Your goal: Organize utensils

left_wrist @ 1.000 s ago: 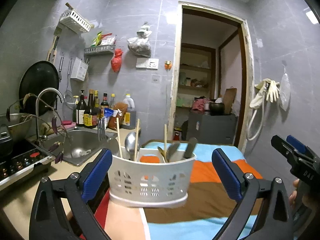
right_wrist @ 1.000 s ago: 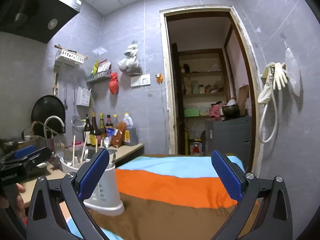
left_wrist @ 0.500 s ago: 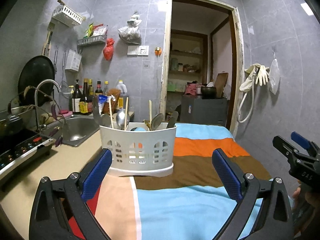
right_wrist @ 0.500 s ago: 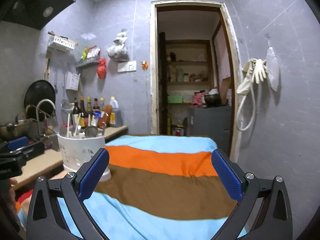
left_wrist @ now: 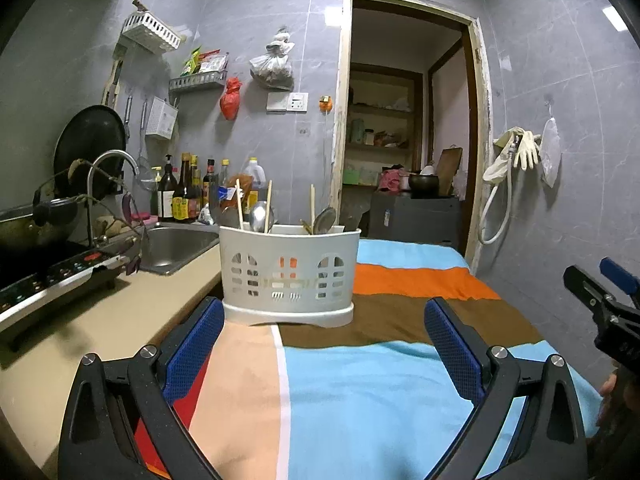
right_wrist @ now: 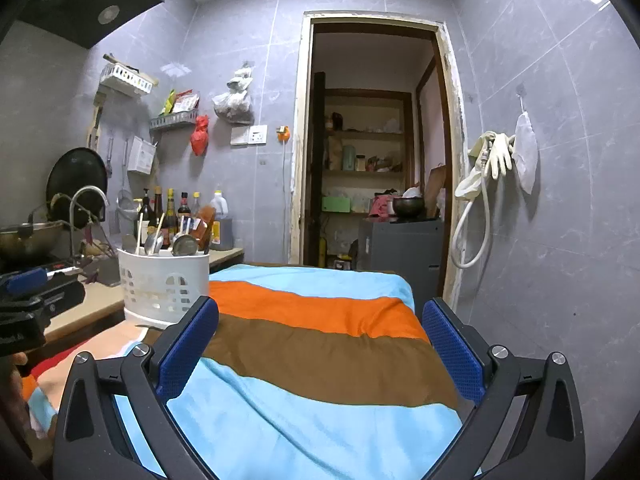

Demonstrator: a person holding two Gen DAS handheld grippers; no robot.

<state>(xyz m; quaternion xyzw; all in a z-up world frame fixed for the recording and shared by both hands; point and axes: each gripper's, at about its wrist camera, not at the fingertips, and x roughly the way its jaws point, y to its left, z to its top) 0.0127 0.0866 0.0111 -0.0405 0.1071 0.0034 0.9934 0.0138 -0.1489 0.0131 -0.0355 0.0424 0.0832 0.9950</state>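
Left wrist shows sink (left_wrist: 176,246) behind utensil caddy (left_wrist: 288,276); right doesn't. Both grippers' fingers apart.

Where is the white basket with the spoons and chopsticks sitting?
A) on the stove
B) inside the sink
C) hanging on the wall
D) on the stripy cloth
D: the white basket stands upright on the stripy cloth, near its left edge beside the counter, with spoons and chopsticks sticking out of the top.
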